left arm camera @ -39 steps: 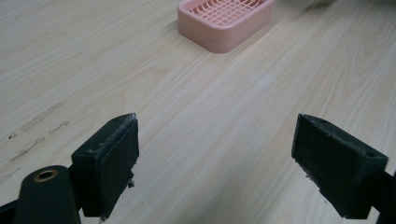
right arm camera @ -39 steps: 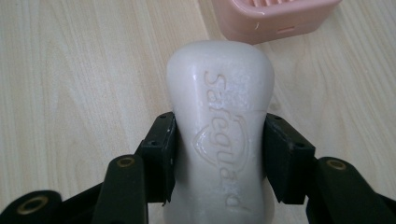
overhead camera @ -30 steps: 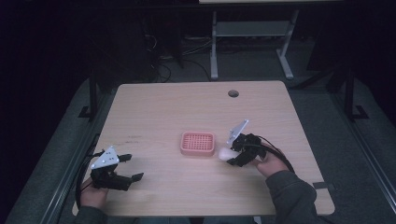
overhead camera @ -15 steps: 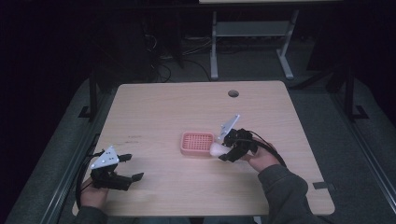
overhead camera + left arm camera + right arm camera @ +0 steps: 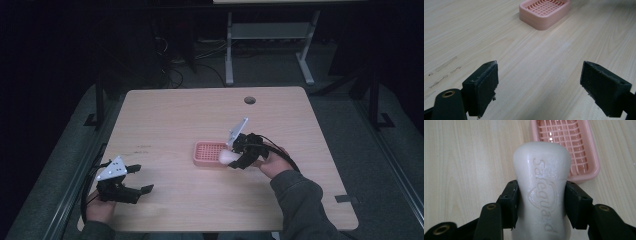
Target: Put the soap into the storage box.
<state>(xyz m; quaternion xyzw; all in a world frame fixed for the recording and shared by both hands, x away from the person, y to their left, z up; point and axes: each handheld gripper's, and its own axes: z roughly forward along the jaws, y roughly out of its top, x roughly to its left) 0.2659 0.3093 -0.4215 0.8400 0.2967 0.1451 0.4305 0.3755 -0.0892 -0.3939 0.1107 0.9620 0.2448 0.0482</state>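
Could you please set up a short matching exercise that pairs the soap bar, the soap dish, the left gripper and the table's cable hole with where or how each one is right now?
Things:
1. soap bar
2. soap dish
3. left gripper
4. cable hole

States:
A. jaws wide apart with nothing between them, near the table's front left corner
B. pink, with a grid floor, nothing lying in it, at the middle of the table
C. white, clamped between the jaws of the right gripper
D. round, near the table's far edge

Pairs: 1-C, 2-B, 3-A, 4-D
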